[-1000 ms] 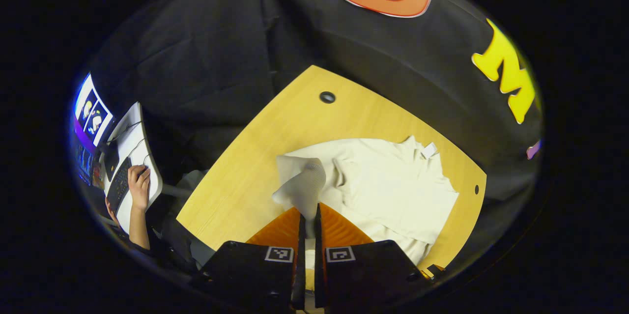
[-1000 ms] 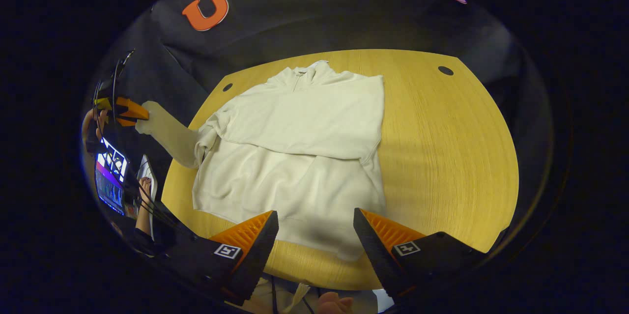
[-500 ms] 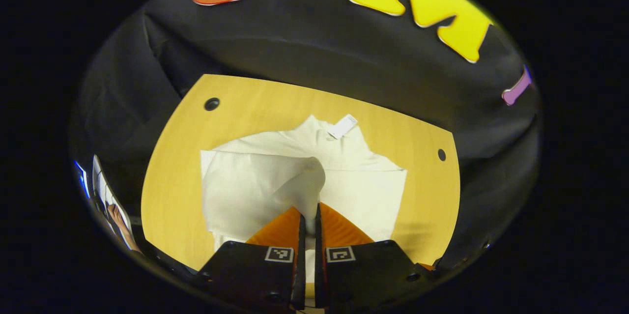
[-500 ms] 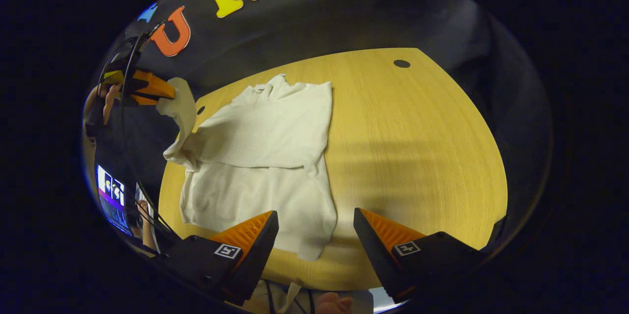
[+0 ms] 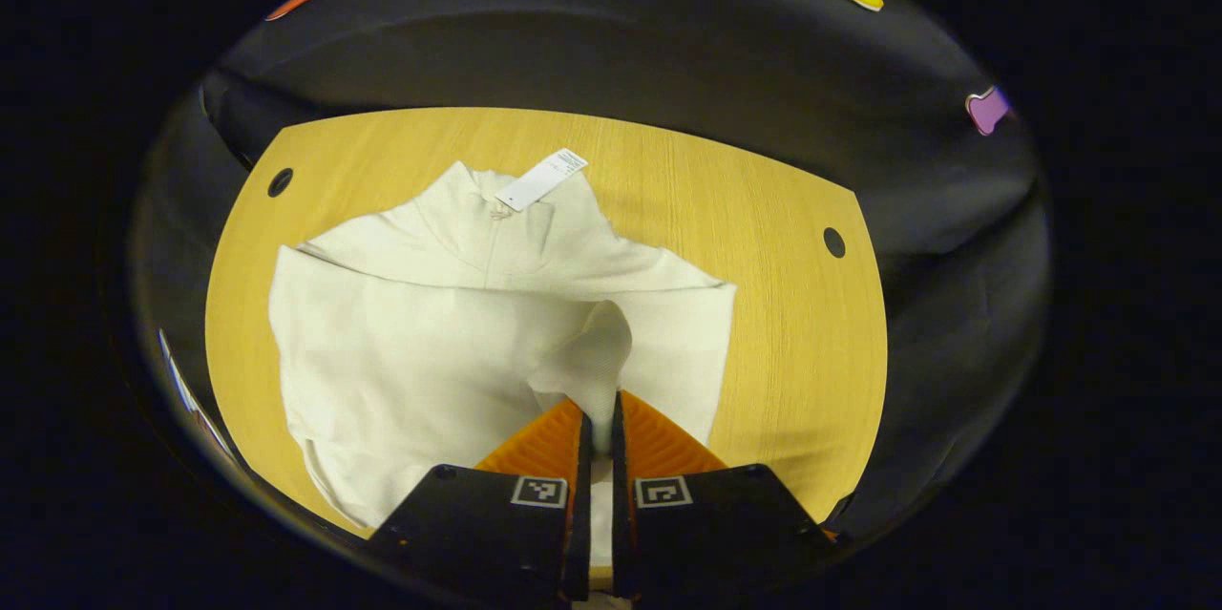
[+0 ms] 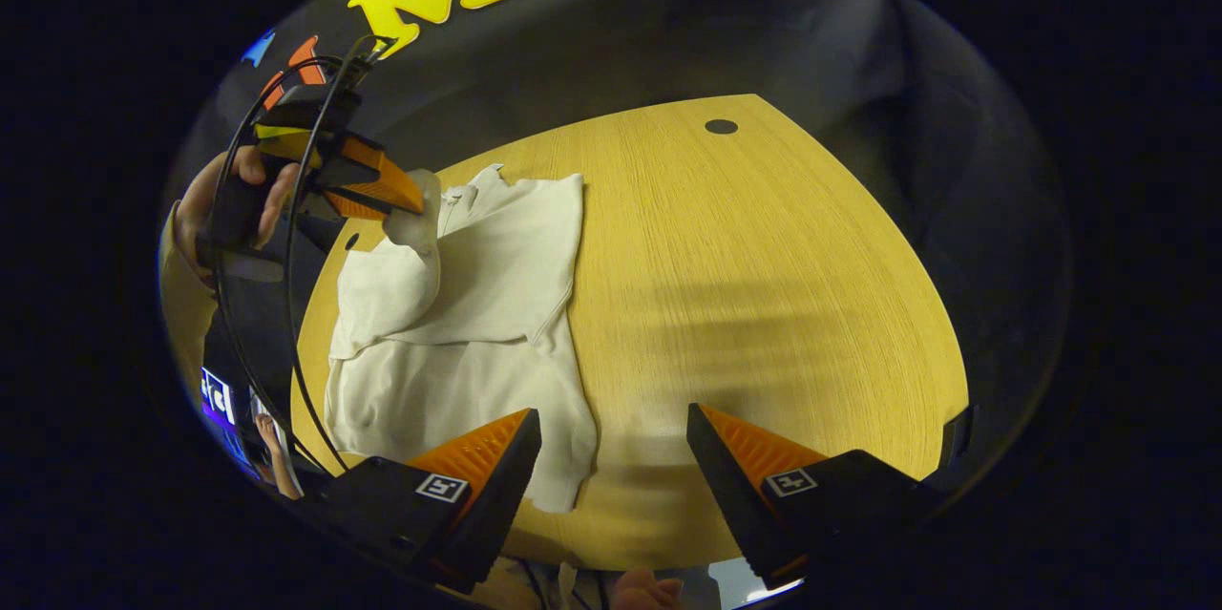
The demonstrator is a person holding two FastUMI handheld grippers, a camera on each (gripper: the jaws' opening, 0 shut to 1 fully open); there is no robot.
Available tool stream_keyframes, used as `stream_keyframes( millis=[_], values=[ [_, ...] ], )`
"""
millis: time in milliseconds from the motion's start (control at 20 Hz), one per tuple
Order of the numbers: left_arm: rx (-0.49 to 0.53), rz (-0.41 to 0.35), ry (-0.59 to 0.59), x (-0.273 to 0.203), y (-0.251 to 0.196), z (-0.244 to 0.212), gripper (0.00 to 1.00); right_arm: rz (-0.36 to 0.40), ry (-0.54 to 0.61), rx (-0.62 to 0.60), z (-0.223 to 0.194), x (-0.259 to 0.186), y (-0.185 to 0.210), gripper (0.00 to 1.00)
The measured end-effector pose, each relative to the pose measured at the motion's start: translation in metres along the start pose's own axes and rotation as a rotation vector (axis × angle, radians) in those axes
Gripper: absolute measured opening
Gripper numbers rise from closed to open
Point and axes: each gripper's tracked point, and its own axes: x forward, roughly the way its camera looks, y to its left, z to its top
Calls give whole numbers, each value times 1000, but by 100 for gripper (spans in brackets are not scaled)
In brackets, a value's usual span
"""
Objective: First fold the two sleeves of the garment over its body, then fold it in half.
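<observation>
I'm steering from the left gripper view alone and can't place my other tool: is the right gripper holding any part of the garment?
Observer: No. The right gripper has its jaws wide open with nothing between them.
Operator: Where does it sit relative to the garment?
Observer: It hangs over the near part of the table. The garment lies to its left, with the hem corner close beside one of its fingers.
Operator: And how does my sleeve look from there?
Observer: The left gripper holds the end of the sleeve lifted off the garment, up near the collar. The sleeve hangs from it down to the shoulder.
</observation>
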Motion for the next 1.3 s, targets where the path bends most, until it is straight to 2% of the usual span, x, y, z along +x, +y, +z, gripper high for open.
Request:
stream_keyframes(
  millis=[50,200,250,350,400,450,500,550,600,650,750,800,850,900,950,1000,1050,1150,1200,1250,1300],
  values=[
    [3,-11,13,8,-9,1,13,-10,0,-8,-1,1,-4,92],
    [9,-77,10,27,-39,12,17,-24,8,-25,-7,-3,-10,92],
    [13,-64,10,33,-41,16,18,-30,12,-27,-10,-3,-13,92],
    [26,-57,38,55,-45,-25,19,-35,16,-21,-13,-5,-17,92],
    [34,-60,48,48,-48,4,21,-35,17,-18,-13,-6,-18,96],
    [36,-82,55,51,-48,2,23,-36,18,-21,-14,-7,-19,96],
    [37,-102,56,47,-57,0,44,-39,17,-28,-14,-7,-19,96],
    [44,-102,54,43,-57,-1,37,-37,15,-40,-13,-8,-20,96],
    [46,-106,49,39,-57,-1,49,-35,16,-51,-13,-7,-19,92],
    [46,-116,44,35,-58,-1,56,-37,16,-58,-13,-6,-20,96],
    [56,-145,27,23,-62,-1,62,-25,18,-61,-13,-7,-16,96],
    [64,-150,17,18,-61,0,78,-19,21,-60,-14,-8,-12,96],
    [69,-158,17,12,-61,-3,72,-10,21,-58,-14,-9,-9,96],
    [68,-174,14,5,-60,-6,85,-4,21,-58,-13,-9,-4,96],
    [59,-183,6,-3,-56,-9,77,2,19,-59,-13,-11,1,96],
    [59,-186,-7,-7,-49,-10,83,12,18,-62,-14,-12,6,96],
    [67,-176,-22,-14,-39,-13,83,19,18,-67,-14,-12,12,96],
    [100,-120,-55,-23,-6,-22,90,36,20,-77,-18,-11,26,96],
    [112,-100,-68,-25,10,-28,91,46,25,-81,-20,-10,33,96],
    [113,-95,-77,-29,22,-36,100,54,30,-87,-24,-9,40,96],
    [118,-78,-84,-35,35,-44,91,63,35,-94,-27,-7,48,96]
  ],
)
